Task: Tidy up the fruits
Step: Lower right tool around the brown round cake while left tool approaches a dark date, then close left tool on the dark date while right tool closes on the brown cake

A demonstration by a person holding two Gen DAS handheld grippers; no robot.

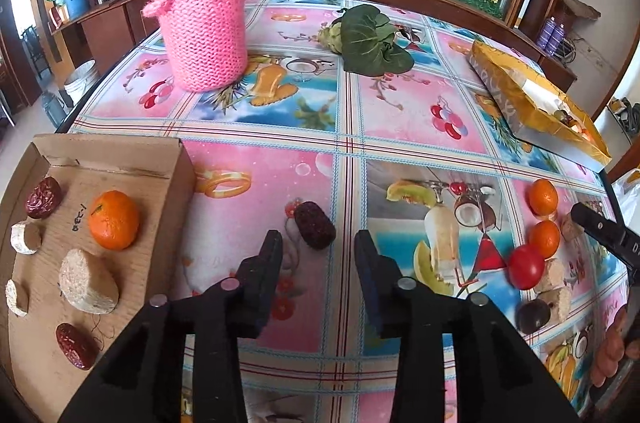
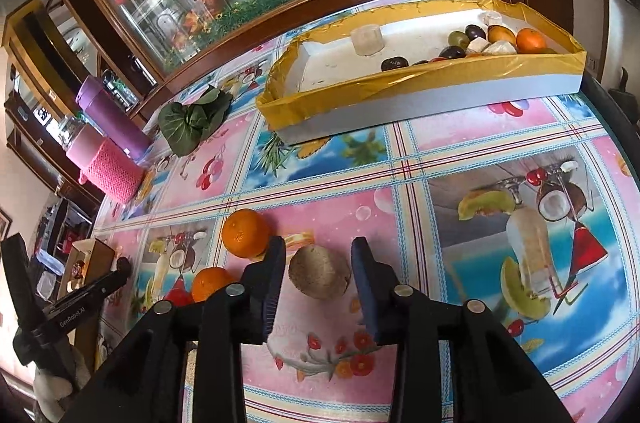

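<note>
On the left wrist view we see our left gripper (image 1: pixel 318 247) with its black jaws parted and nothing between them. The dark purple wrinkled date (image 1: pixel 315 225) lies on the fruit-patterned plastic tablecloth (image 1: pixel 400 111) just beyond the left fingertip, at about eleven o'clock from the gap, apart from both pads. At nine o'clock sits the flat brown cardboard tray (image 1: pixel 120 159), holding a small orange tangerine (image 1: pixel 113 220), two red dates and several pale round cake pieces. At three o'clock we see a cluster of loose fruit: two oranges, a red tomato (image 1: pixel 526 266) and a dark round fruit, with the tip of the other gripper above them.

On the right wrist view our right gripper (image 2: pixel 319 263) also stands parted. A round tan fibrous ball (image 2: pixel 319 275), like a rough-skinned fruit, rests on the cloth right between the two fingers; a slim gap shows at the left pad, while on the right we cannot tell whether it touches. A bright orange (image 2: pixel 245 233) lies at ten o'clock, touching the outside of the left finger. At one o'clock, well apart, stands the long white box lined with gold foil (image 2: pixel 440 83), with assorted fruit at its far end.
</note>
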